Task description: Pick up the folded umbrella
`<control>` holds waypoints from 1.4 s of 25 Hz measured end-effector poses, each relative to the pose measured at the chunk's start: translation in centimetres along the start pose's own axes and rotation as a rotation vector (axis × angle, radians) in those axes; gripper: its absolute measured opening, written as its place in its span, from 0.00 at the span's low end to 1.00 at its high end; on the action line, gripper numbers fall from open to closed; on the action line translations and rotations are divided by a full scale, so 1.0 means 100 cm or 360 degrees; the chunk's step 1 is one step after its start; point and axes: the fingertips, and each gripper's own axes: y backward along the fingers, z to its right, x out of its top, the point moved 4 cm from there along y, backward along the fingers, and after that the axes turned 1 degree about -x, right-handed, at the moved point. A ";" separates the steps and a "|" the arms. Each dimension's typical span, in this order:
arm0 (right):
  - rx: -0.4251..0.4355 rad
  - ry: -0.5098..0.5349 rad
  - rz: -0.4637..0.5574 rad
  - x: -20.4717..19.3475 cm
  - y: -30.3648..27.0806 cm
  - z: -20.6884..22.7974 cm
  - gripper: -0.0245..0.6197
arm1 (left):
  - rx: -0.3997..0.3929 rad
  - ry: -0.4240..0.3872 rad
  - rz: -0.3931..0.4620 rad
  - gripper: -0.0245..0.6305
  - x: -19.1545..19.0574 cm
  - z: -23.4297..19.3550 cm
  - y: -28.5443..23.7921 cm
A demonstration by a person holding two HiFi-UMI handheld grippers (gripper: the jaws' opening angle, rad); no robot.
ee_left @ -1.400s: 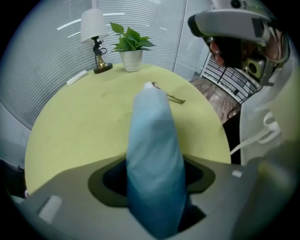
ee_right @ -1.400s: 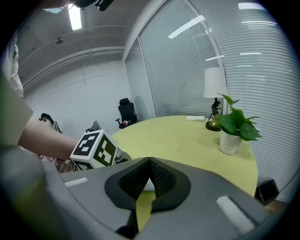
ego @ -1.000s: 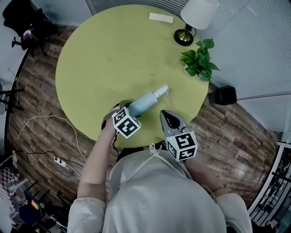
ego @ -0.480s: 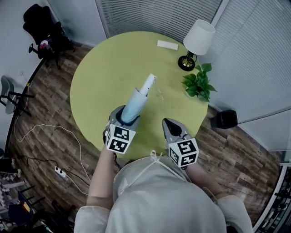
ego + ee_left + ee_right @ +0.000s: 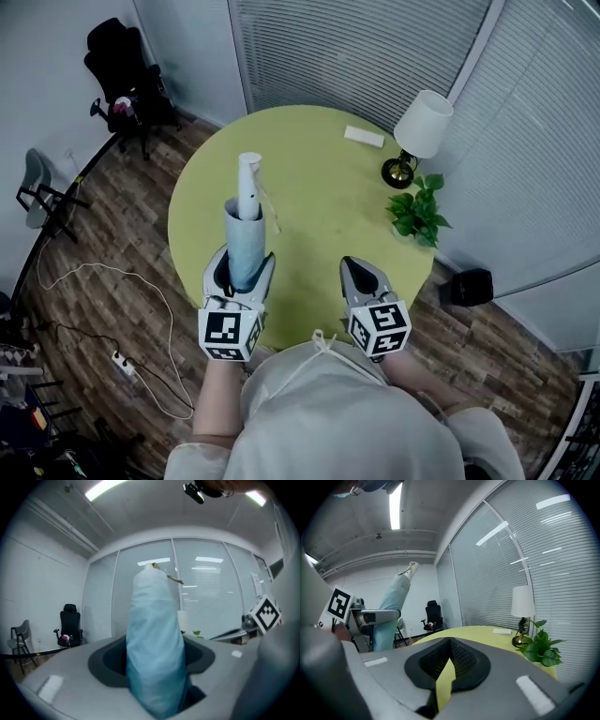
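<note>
Pale-blue folded umbrella stands upright, pinched in left claw; right claw seemingly pressed together.

You raised the light-blue folded umbrella off the round yellow-green table with your left gripper, tipping it upright at centre-left.

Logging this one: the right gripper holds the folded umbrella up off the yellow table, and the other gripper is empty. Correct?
Not quite. It is the left gripper that holds the folded umbrella up off the yellow table, its fingers closed on the pale blue fabric, as the left gripper view shows. The right gripper is the empty one.
</note>
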 end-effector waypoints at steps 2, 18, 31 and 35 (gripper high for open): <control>-0.0010 0.0007 0.0031 0.005 0.003 0.000 0.04 | 0.0087 0.0037 0.0074 0.50 0.007 -0.002 0.013; 0.0066 0.0136 0.0151 0.019 0.019 -0.015 0.04 | 0.0212 0.0020 0.0174 0.50 0.019 0.007 0.033; 0.0093 0.0171 0.0111 0.012 0.020 -0.026 0.04 | 0.0186 0.0053 0.0144 0.50 0.012 0.012 0.039; 0.0094 0.0173 0.0096 0.008 0.021 -0.026 0.04 | 0.0174 0.0053 0.0134 0.50 0.009 0.016 0.039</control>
